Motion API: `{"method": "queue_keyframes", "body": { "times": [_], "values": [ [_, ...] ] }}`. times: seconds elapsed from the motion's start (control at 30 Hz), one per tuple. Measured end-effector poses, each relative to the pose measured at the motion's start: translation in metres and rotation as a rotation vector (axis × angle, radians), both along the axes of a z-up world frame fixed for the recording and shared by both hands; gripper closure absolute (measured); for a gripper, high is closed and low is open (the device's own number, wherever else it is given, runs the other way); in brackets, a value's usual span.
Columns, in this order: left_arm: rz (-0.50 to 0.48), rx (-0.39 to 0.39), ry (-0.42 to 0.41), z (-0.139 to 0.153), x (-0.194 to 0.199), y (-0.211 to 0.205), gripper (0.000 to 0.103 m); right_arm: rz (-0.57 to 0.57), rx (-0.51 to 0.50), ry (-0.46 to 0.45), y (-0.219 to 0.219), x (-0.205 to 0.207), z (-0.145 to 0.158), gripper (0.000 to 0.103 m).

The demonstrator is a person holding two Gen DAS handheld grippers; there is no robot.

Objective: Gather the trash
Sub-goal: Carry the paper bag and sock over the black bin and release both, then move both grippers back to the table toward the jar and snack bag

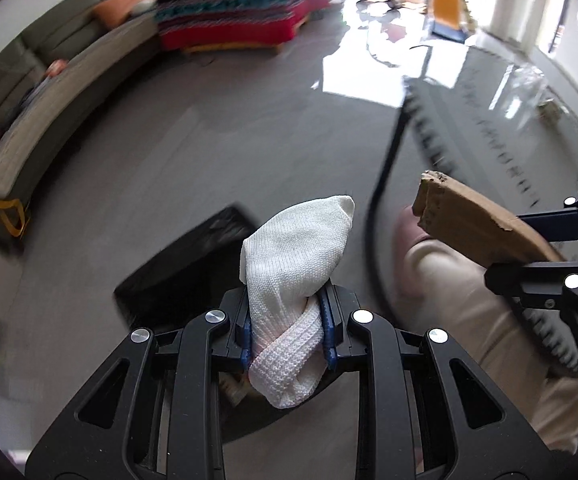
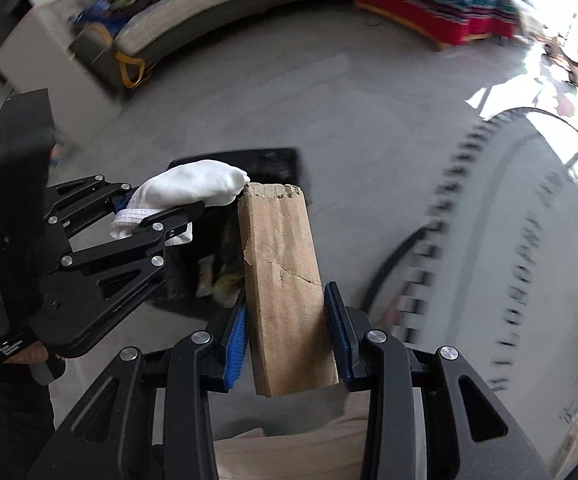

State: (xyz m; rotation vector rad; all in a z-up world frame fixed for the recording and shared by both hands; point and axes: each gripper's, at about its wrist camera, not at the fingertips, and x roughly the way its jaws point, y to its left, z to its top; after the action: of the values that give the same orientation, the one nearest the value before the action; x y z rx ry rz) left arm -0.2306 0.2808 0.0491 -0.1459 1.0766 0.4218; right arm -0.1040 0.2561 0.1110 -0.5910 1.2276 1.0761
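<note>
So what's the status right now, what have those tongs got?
Left tongs shut on white sock. Right tongs shut on cardboard strip. Black bin below, nothing in the way.

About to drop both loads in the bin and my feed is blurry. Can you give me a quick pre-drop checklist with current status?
1. Left tool shut on the white sock: ok.
2. Right tool gripping the cardboard piece: ok.
3. Black bin in sight ahead: ok.
4. Sock directly over the bin opening: cannot tell.
5. Cardboard directly over the bin opening: cannot tell.
6. Sock and cardboard clear of each other: not ok, their tips look touching in the right wrist view.
</note>
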Motion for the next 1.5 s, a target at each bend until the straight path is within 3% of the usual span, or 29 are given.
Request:
{"method": "queue_keyframes", "body": {
  "times": [0.23,0.33,0.37,0.4,0.43,0.53,0.73,0.97,1.3,1.5],
  "values": [
    [0.135,-0.053,0.052,-0.030,-0.049,0.043,0.078,0.094,-0.040,0.039,0.049,-0.045,-0.020,0.065],
    [0.182,-0.106,0.055,-0.038,-0.069,0.058,0.072,0.128,-0.044,0.042,0.066,-0.054,-0.024,0.058],
    [0.198,-0.119,0.061,-0.040,-0.073,0.061,0.049,0.140,-0.052,0.041,0.073,-0.058,-0.024,0.043],
    [0.238,-0.130,0.075,-0.044,-0.078,0.067,0.028,0.139,-0.052,0.039,0.077,-0.059,-0.023,0.035],
    [0.264,-0.121,0.082,-0.046,-0.083,0.071,0.007,0.131,-0.039,0.038,0.081,-0.060,-0.022,0.034],
    [0.316,-0.074,0.084,-0.045,-0.093,0.078,0.006,0.120,-0.033,0.048,0.086,-0.061,-0.021,0.034],
    [0.334,-0.084,0.059,-0.043,-0.100,0.088,0.006,0.113,-0.036,0.036,0.081,-0.062,-0.022,0.034],
    [0.269,-0.062,0.037,-0.031,-0.084,0.073,0.006,0.074,-0.008,0.023,0.060,-0.050,-0.008,0.034],
    [0.173,-0.026,-0.086,-0.001,-0.046,0.033,0.006,-0.009,0.067,0.035,0.011,-0.012,0.006,0.034],
    [0.120,-0.078,-0.125,0.008,-0.005,0.001,0.006,-0.128,0.098,0.024,-0.037,0.031,0.014,0.034]
  ]
}}
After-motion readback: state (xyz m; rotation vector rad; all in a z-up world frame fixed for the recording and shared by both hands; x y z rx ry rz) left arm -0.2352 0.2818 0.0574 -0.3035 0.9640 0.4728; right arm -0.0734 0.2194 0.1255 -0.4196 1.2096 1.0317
